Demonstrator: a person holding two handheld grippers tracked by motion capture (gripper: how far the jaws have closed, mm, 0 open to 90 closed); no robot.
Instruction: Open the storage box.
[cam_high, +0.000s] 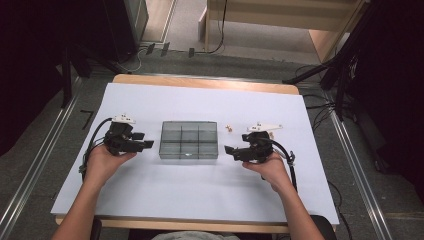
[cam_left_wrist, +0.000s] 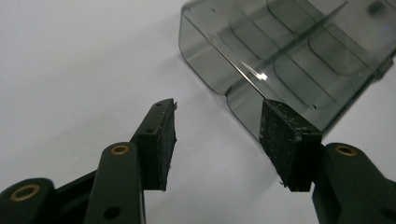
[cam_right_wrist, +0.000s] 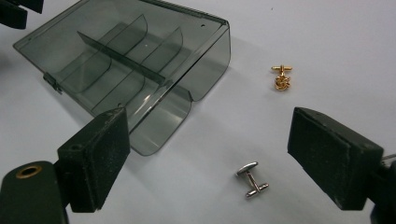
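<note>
The right gripper (cam_right_wrist: 205, 154) hangs over a white-covered table (cam_right_wrist: 327, 37), its two black padded jaws standing wide apart with nothing between the pads. A silver cufflink (cam_right_wrist: 251, 178) lies on the table in the gap between the jaws, touching neither. Farther off, a gold cufflink (cam_right_wrist: 282, 77) rests on the sheet, well apart from the silver one. To the left sits a smoky, see-through compartment box (cam_right_wrist: 140, 70), its dividers visible and its cells bare, one rounded corner just beside the left-hand jaw.
</note>
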